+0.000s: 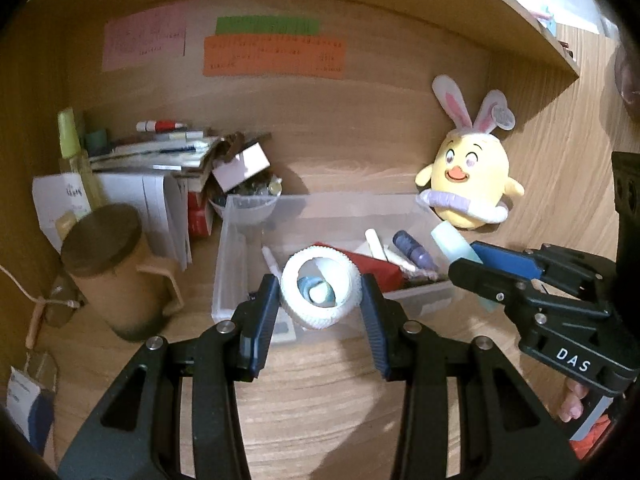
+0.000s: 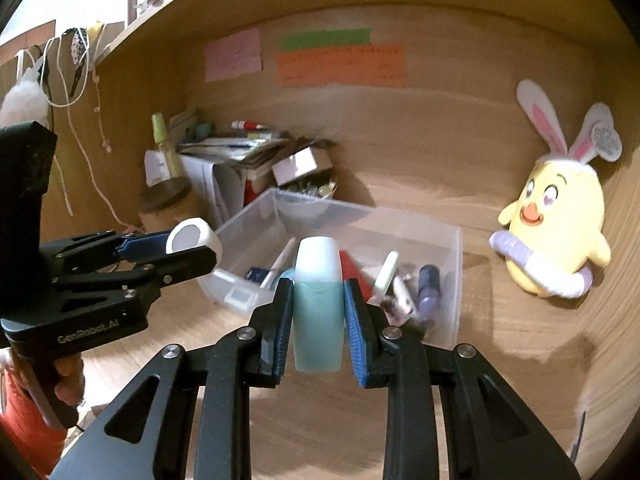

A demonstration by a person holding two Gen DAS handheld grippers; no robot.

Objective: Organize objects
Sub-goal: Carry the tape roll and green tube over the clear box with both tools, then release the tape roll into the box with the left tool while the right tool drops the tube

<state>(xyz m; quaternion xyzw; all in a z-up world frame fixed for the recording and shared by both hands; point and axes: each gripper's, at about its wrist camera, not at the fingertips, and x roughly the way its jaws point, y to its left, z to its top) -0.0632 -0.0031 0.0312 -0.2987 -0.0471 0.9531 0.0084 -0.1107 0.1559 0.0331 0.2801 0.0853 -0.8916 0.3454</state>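
Note:
My left gripper (image 1: 320, 300) is shut on a white ribbed tape roll (image 1: 318, 289) and holds it above the near edge of a clear plastic bin (image 1: 232, 252). It also shows in the right wrist view (image 2: 188, 248) with the roll (image 2: 194, 238). My right gripper (image 2: 318, 304) is shut on a teal bottle with a pale cap (image 2: 319, 300), held in front of the bin (image 2: 456, 280). In the left wrist view the right gripper (image 1: 472, 264) holds the bottle (image 1: 452, 242) at the bin's right end. The bin holds pens, a purple tube (image 1: 412, 256) and a red item (image 1: 380, 268).
A yellow chick plush with bunny ears (image 1: 468, 184) leans on the right wall. A brown lidded cup (image 1: 116, 272) stands at left. Books, papers and a small open box (image 1: 240, 168) pile behind it. A shelf (image 1: 520, 12) hangs overhead. Coloured notes (image 1: 272, 56) stick on the back wall.

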